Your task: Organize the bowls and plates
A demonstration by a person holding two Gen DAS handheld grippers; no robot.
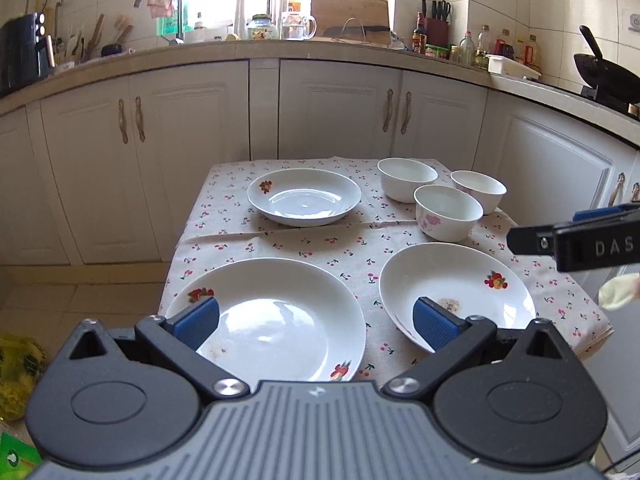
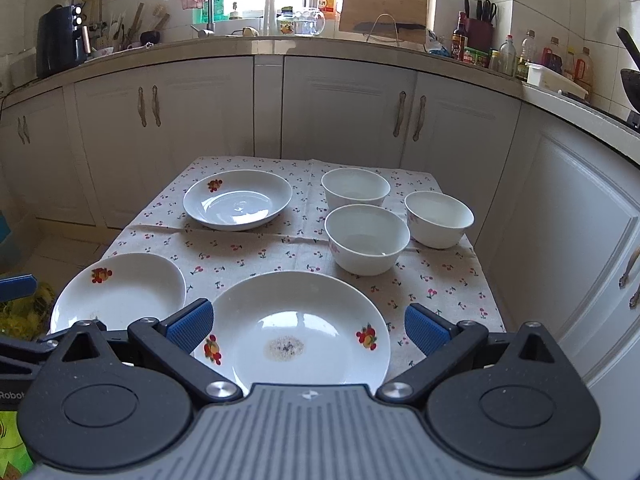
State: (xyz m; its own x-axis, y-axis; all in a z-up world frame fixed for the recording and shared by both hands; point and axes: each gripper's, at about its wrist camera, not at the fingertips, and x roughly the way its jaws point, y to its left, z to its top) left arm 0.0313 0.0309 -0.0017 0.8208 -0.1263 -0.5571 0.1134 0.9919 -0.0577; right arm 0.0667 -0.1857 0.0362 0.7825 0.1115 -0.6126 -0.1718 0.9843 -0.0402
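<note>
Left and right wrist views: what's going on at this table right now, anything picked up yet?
Nothing is picked up. A person holds the left hand-held gripper and the right hand-held gripper open above the near edge of the table. Three plates lie apart on the cloth: near-left plate, near-right plate with a small stain, and far plate. Three bowls stand clustered, unstacked, at far right.

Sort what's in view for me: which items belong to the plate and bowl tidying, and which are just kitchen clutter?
Job items:
far plate
left near plate
right near plate, with a residue spot
three bowls
left tool and right tool, both open

Lying about:
cutting board
air fryer
knife block
bottles
wok
</note>
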